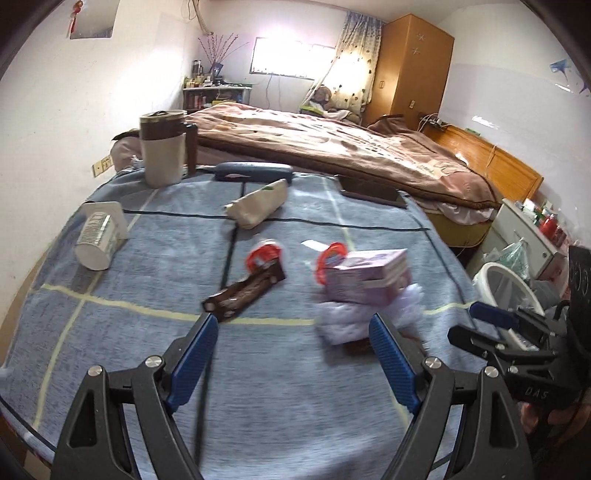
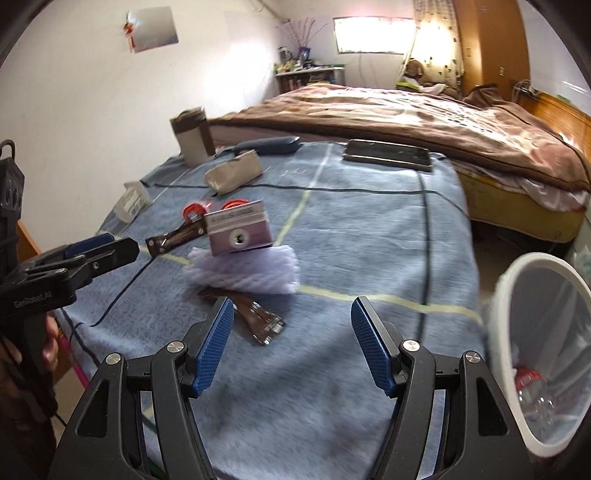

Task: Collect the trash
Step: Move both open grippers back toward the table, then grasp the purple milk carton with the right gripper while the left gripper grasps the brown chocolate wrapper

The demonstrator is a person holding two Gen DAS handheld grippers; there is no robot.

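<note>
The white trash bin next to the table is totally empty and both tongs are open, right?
Not quite. The white trash bin is not empty: the right wrist view shows a clear plastic bottle with a red label lying inside it. Both tongs, left and right, are open.

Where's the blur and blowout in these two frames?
Left wrist: window blown out, pink box and white cloth motion-smeared, left gripper sharp. Right wrist: window clipped too, bin rim and tablecloth edge smeared. Both: strong fisheye bending, dark corners.
</note>
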